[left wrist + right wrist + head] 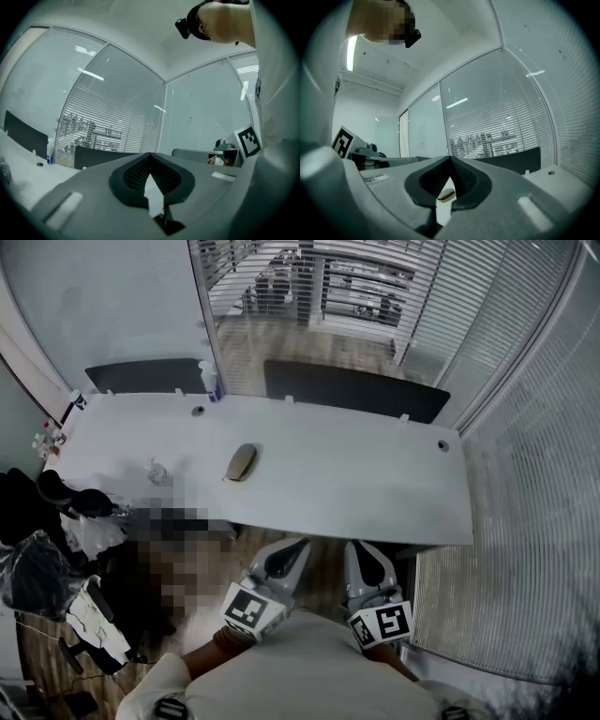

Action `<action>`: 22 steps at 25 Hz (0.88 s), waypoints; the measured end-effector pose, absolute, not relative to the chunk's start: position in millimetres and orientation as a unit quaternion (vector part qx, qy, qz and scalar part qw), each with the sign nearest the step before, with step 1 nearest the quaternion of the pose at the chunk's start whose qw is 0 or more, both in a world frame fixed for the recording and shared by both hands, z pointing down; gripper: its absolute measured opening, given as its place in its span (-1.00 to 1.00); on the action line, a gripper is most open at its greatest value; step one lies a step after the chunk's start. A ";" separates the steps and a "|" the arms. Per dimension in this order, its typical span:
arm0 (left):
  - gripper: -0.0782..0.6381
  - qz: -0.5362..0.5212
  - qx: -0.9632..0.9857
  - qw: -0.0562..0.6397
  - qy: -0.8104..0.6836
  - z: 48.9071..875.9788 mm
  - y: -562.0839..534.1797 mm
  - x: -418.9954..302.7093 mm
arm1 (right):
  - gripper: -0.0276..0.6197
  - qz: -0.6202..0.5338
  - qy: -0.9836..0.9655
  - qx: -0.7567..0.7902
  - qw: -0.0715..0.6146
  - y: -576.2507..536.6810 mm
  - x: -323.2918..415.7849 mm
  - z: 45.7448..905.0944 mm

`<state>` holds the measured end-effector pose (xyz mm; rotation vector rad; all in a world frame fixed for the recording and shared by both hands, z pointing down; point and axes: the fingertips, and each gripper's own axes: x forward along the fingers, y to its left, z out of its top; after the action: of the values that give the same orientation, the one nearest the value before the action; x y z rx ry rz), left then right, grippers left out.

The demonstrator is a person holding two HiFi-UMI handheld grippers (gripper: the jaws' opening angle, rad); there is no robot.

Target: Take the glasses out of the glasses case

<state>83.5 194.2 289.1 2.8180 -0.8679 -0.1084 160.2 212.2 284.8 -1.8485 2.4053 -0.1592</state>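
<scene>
Olive-tan and smooth, the oval glasses case [241, 462] lies closed on the white bench [375, 493]. Its long axis runs away from the person, with the far end leaning slightly right, and its contents are hidden. The grey left tongs [296, 544] and right tongs [358, 546] hang just short of the bench's near edge, each pressed together on nothing. A crumpled clear scrap [157, 471] to the left is hard to make out.

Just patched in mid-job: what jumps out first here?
A tan glasses case lies, apparently closed, on the long white table, left of its middle. The left hand-held gripper and right hand-held gripper are both shut and empty at the table's near edge, short of the case.
</scene>
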 end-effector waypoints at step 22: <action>-0.78 -0.058 0.943 0.092 -0.313 287.6 -7.7 15.5 | -0.91 -0.029 0.807 -0.590 0.025 9.3 93.1 273.3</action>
<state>15.5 -7.7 287.6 2.8020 -0.9306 -0.1726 93.1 9.3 273.3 -1.8234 2.4950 -0.0907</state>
